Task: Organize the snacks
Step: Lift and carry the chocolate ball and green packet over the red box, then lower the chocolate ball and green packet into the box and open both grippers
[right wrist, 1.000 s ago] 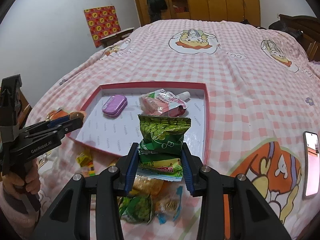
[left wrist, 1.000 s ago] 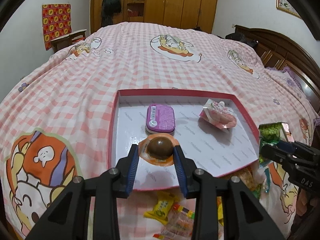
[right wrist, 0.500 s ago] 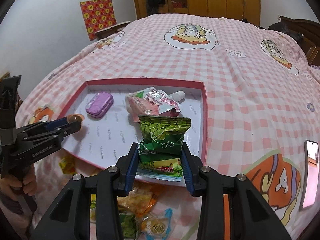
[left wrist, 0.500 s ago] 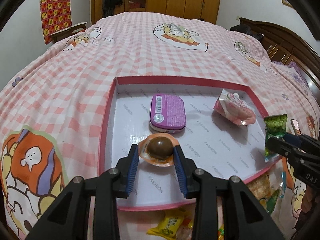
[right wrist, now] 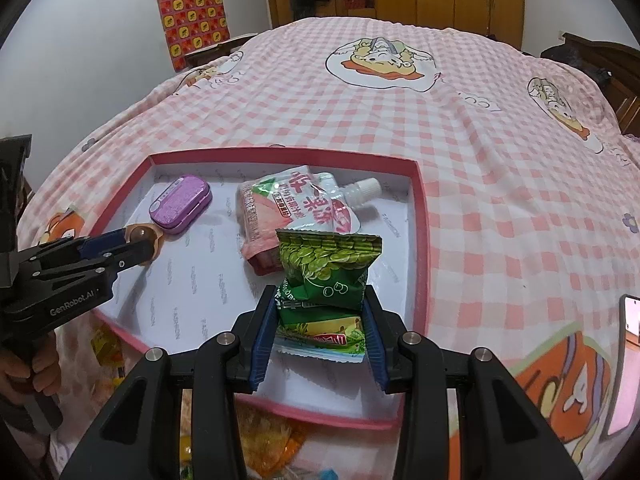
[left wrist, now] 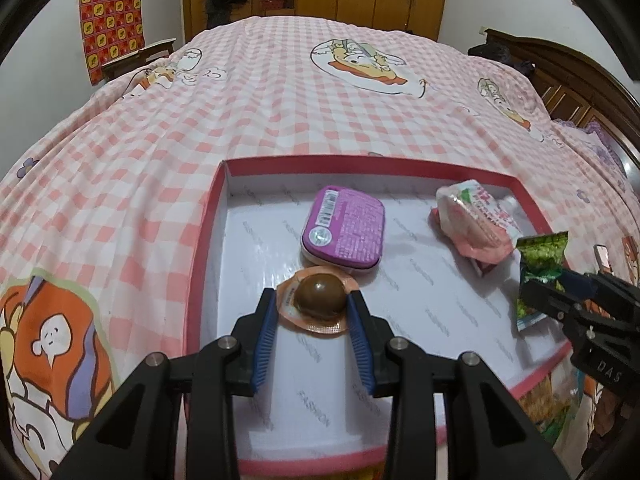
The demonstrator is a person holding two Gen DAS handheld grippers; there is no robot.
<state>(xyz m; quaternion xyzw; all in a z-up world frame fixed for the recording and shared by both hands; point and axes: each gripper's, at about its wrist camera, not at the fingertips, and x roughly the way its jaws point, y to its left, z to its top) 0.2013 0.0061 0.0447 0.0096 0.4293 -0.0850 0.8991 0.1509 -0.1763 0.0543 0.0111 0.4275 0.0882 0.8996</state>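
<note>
Two handheld grippers are hovering over a shallow red-rimmed tray (left wrist: 208, 240) lying on a bed spread with a pink checked cartoon quilt (left wrist: 280, 92). The left gripper (left wrist: 314, 312) is clamping a round snack cup (left wrist: 320, 294), a glossy brown dome sealed in an orange-rimmed pack, its blue-padded fingers pressing on both sides of the rim. The cup is hanging above the tray's white floor, just on the near side of a purple tin (left wrist: 344, 228) that is lying flat with its label and barcode facing up.

The right gripper (right wrist: 320, 320) is squeezing a green snack packet (right wrist: 326, 276), crinkled foil printed with green peas, with a second flat packet seemingly pinched under it. The bundle is sitting over the tray's near right part, just in front of a pink-and-white drink pouch (right wrist: 296, 208) whose white cap is pointing toward the tray's far right corner.

The tray's floor is lying bare along its left side and across its near half, between the tin and the near rim. Its low red walls are standing on all four sides. Loose yellow and orange snack packs (right wrist: 264, 432) are lying on the quilt just outside the near rim. A phone (right wrist: 628, 364) is resting on the quilt well to the right of the tray. A person's hand (right wrist: 36, 372) is wrapping the left gripper's handle, left of the tray.
</note>
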